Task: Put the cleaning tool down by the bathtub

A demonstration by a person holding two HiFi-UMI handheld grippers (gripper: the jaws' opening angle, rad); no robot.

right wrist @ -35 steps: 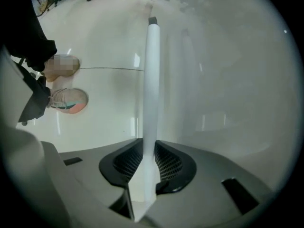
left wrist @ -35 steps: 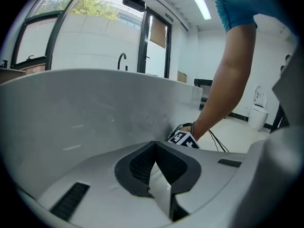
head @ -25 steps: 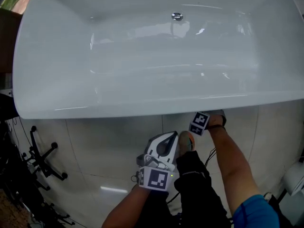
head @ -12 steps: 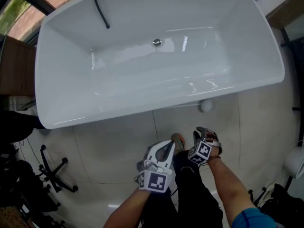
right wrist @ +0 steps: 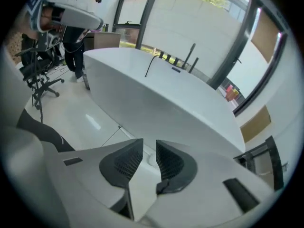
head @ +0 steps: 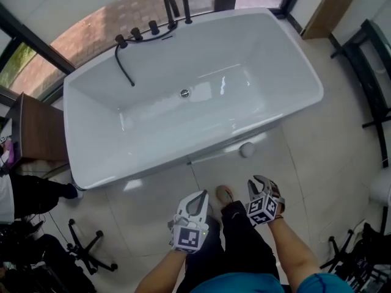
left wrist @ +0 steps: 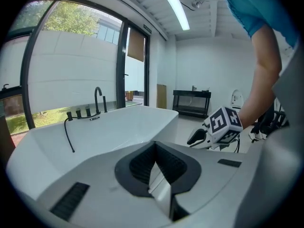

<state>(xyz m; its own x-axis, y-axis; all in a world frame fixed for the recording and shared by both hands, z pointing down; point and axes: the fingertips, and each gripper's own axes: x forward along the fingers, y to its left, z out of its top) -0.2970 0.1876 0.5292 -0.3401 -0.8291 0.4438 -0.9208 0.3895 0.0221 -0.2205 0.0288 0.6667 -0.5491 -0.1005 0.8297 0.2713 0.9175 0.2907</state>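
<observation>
White on pale tile, the cleaning tool [head: 246,149] is lying on the floor [head: 317,145] just beside the bathtub [head: 256,47]. We are only clearly seeing its round head, and its thin handle is fading into the tub's shadow. We are holding the left gripper [head: 197,199] with jaws together and empty, and the right gripper [head: 261,185] with jaws slightly apart around nothing. 1 black faucet [head: 171,5] is standing before the window [head: 91,23].
</observation>
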